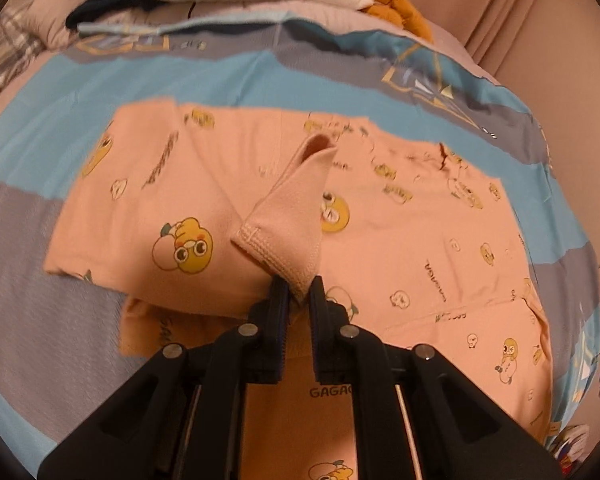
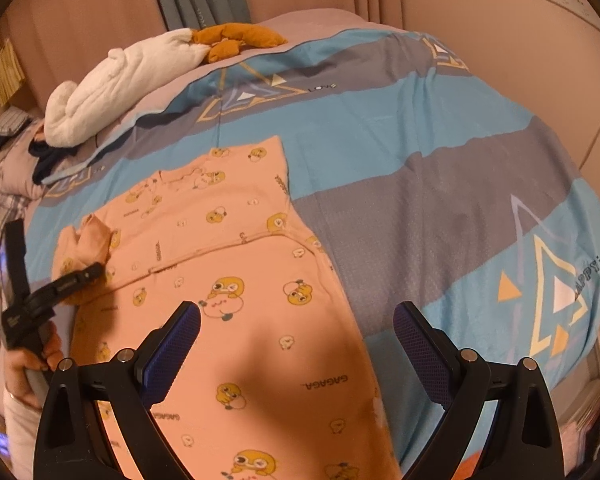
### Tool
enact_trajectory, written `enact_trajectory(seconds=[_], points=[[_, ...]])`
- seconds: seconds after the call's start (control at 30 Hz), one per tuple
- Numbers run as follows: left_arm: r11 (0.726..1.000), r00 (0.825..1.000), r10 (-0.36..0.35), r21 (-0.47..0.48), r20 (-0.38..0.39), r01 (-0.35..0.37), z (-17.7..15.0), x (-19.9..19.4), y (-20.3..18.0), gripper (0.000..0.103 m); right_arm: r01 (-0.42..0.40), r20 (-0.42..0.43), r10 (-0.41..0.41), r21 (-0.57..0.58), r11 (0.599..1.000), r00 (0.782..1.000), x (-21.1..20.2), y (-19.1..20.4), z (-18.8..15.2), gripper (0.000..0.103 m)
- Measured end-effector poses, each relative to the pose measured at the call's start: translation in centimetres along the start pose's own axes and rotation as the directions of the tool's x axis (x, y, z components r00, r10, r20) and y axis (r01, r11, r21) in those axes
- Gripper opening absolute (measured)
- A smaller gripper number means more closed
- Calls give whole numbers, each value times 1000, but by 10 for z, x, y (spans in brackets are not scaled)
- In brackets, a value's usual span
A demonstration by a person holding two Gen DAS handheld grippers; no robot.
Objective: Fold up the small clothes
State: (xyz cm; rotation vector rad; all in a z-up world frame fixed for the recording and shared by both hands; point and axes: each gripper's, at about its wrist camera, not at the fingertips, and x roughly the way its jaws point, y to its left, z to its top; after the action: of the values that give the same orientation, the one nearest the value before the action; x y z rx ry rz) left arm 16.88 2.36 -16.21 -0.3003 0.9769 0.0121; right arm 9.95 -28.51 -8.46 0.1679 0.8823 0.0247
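Black fingers of the left gripper (image 1: 298, 292) sit closest to the left wrist camera, pressed together on a ribbed cuff (image 1: 278, 252) of the pink garment (image 1: 400, 240). That cuff stands up off the cloth in a cone, its sleeve opening showing at the far end, while the body of the garment lies flat underneath. In the right wrist view the same gripper (image 2: 88, 272) shows at the garment's left edge, and a hand (image 2: 32, 354) grips its handle near the left side of the bed.

Blue-padded fingers (image 2: 172, 356) of the right gripper (image 2: 296, 320) are spread wide with nothing between them. It hovers over the near end of the garment; one finger is above the pink cloth, the other above the cover beside the garment's right edge.

Printed with yellow cartoon chicks, the garment lies spread across the middle of the bed on a blue and grey striped cover (image 2: 400, 128), its long axis running from the near edge toward the far one. A sleeve is folded over on the left part of it in the left wrist view.

At the far-left corner of the bed lie a white rolled towel (image 2: 112, 88), an orange soft toy (image 2: 232, 40) touching it, and some dark cloth (image 2: 46, 156) beside them.
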Motion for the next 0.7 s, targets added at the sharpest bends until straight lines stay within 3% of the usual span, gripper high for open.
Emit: enact_trajectory(seconds=[0.13, 0.27, 0.37, 0.43, 0.57, 0.7], points=[[1000, 1000, -19, -23, -6, 18, 0, 1, 2, 12, 12, 0, -12, -5, 1000, 1000, -1, -3, -1, 96], [995, 996, -92, -51, -23, 90, 2, -15, 5, 32, 6, 11, -6, 3, 1000, 1000, -3, -3, 1, 96], [983, 987, -162, -92, 3, 162, 2, -41, 12, 47, 1, 23, -1, -12, 1000, 1000, -3, 2, 3, 96], [972, 979, -201, -116, 41, 204, -1, -63, 20, 52, -6, 27, 7, -24, 1000, 1000, -1, 6, 4, 96], [964, 975, -200, -155, 100, 214, -6, -98, 42, 58, -37, 16, 38, -58, 998, 999, 8, 22, 9, 96], [963, 985, -110, -230, 135, 140, -12, -121, 73, 58, -91, 4, 92, -103, 990, 996, 18, 44, 16, 96]])
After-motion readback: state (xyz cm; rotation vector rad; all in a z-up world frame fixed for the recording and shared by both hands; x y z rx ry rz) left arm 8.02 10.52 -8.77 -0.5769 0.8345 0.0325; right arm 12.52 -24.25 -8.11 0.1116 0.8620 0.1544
